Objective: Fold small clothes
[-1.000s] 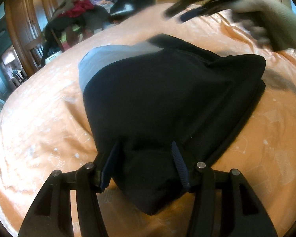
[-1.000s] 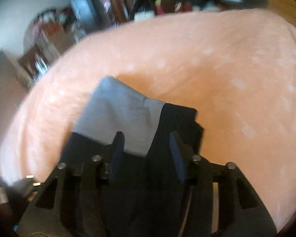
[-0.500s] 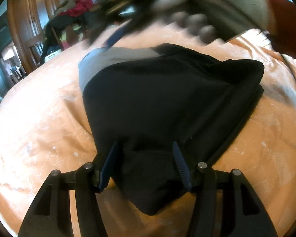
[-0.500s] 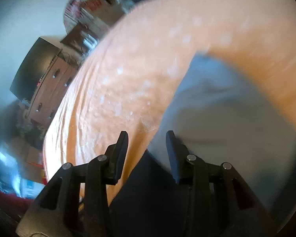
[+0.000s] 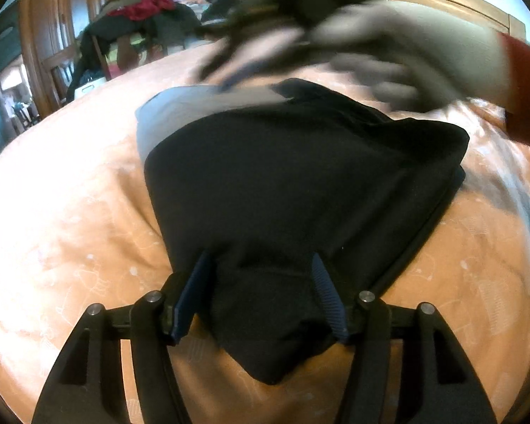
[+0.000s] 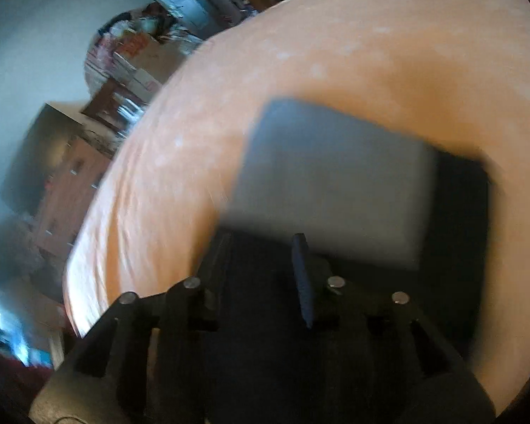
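Note:
A small black garment (image 5: pixel 300 183) with a grey waistband (image 5: pixel 194 109) lies folded on the orange bed sheet (image 5: pixel 70 212). My left gripper (image 5: pixel 259 272) is open, its fingers straddling the garment's near tip. A gloved hand (image 5: pixel 406 46) with a red sleeve holds my right gripper (image 5: pixel 226 70), blurred, just above the garment's far end by the waistband. In the right wrist view the right gripper (image 6: pixel 261 251) is open over black cloth (image 6: pixel 459 212), with the grey waistband (image 6: pixel 335 183) just ahead of its fingertips.
A heap of clothes (image 5: pixel 141 10) sits on a chair beyond the bed, beside a wooden wardrobe (image 5: pixel 42 35). A wooden headboard (image 5: pixel 441 0) runs along the back right. In the right wrist view the bed edge drops off at left towards wooden drawers (image 6: pixel 70 183).
The right gripper and its hand swept from the far right across to the waistband end of the garment. The left gripper and the garment have stayed put.

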`<state>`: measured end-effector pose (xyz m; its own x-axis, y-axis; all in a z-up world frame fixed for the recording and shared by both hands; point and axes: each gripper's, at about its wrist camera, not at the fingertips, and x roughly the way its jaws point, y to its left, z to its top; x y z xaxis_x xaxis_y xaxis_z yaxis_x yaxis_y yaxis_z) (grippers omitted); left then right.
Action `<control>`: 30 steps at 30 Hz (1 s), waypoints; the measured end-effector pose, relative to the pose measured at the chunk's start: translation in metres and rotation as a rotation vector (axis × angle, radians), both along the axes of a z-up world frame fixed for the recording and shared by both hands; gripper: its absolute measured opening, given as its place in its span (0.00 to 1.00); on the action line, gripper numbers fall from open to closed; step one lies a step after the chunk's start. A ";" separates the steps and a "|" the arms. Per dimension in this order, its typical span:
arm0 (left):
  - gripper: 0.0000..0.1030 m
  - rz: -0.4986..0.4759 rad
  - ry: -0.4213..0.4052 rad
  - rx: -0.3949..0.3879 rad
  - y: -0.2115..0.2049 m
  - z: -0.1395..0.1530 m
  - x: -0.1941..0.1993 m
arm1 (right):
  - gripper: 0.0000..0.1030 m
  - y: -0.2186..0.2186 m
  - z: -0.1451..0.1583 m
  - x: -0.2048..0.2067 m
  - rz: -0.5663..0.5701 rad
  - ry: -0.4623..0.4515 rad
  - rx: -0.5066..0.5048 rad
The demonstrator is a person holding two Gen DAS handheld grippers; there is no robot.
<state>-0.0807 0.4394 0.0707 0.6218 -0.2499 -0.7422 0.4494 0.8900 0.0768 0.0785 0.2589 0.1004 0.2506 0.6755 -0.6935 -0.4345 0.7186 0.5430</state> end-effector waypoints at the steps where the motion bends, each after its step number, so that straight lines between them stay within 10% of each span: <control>1: 0.61 0.000 0.000 0.003 0.000 0.000 0.001 | 0.39 -0.014 -0.004 -0.014 -0.019 0.008 -0.018; 5: 0.61 0.000 0.005 0.007 -0.004 -0.001 0.001 | 0.38 -0.084 -0.037 -0.106 -0.151 0.074 0.028; 9: 0.63 0.008 -0.001 0.041 -0.010 0.000 0.000 | 0.02 -0.114 -0.054 -0.141 -0.259 0.079 -0.007; 10: 0.64 0.015 0.003 0.043 -0.008 0.002 0.000 | 0.04 -0.123 -0.050 -0.143 -0.313 0.079 -0.021; 12: 0.66 0.062 0.012 0.058 -0.004 0.012 -0.006 | 0.52 -0.125 -0.028 -0.158 -0.372 0.013 -0.065; 15: 0.75 0.162 0.023 0.030 0.013 0.031 -0.030 | 0.92 -0.100 -0.007 -0.189 -0.354 -0.140 -0.237; 30: 1.00 0.472 0.175 -0.059 0.068 -0.001 -0.075 | 1.00 -0.057 -0.058 -0.232 -0.400 -0.200 -0.519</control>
<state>-0.1556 0.5077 0.0693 0.5443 -0.0167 -0.8387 -0.0013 0.9998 -0.0208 -0.1536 0.2022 0.0426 0.5684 0.0964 -0.8171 -0.1370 0.9903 0.0216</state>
